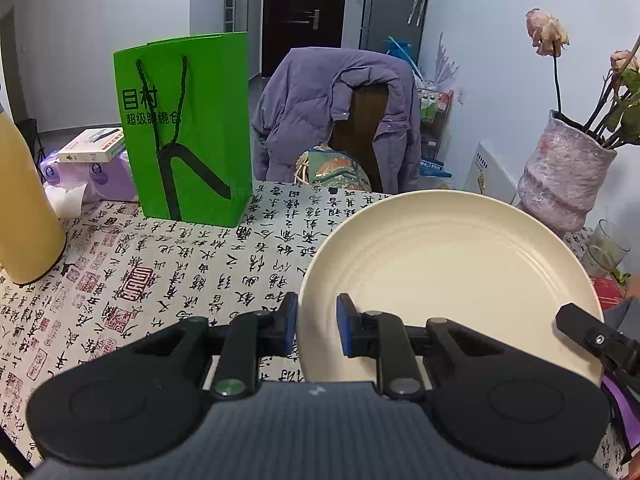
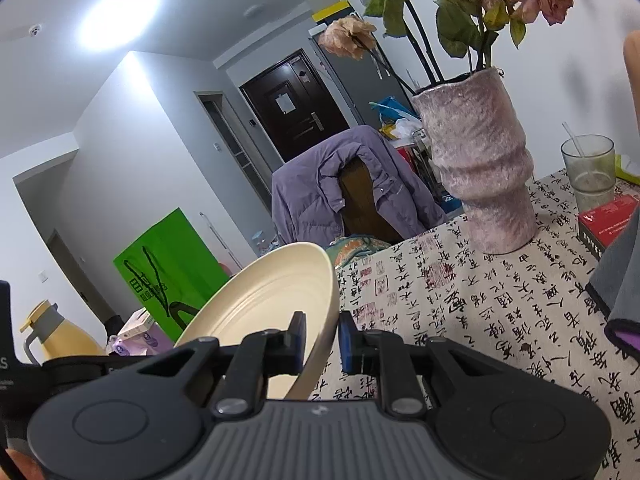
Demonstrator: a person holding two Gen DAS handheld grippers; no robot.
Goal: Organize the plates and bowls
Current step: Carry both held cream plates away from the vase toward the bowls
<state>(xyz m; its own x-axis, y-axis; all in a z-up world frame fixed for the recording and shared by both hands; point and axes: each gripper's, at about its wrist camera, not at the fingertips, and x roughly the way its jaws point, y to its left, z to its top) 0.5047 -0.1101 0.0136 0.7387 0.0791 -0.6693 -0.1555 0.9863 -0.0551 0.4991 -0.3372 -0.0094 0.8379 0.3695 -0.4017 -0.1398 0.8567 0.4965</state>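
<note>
Beneath both tools, the counter (image 1: 168,264) was seen spread with a calligraphy-printed cloth, bare in its middle. Beyond the left tool (image 1: 317,322) a chair draped with a purple jacket (image 1: 320,112) was set at the far edge, and ahead and to the left of that tool a green paper bag (image 1: 188,128) was stood upright. Ahead and to the right of the right tool (image 2: 322,344) a mottled pink vase (image 2: 480,168) of dried roses was kept, well apart from the tool, with a glass (image 2: 590,170) farther right.

Between the two tools a cream plate (image 1: 452,280) was held off the cloth and tilted. Its left rim was pinched between the nearly closed blue pads of the left tool, and its opposite rim was taken between the pads of the right tool, whose jaws were likewise almost shut with one pad above the rim and one below. Two opposite edge grips were probably chosen because a broad, shallow plate is hard to steady from one side alone.

A yellow flask (image 1: 24,208) was noted far to the left of the left tool, clear of the plate. No bowl and no stack for the plate could be made out, so the carrying step was judged unfinished.
</note>
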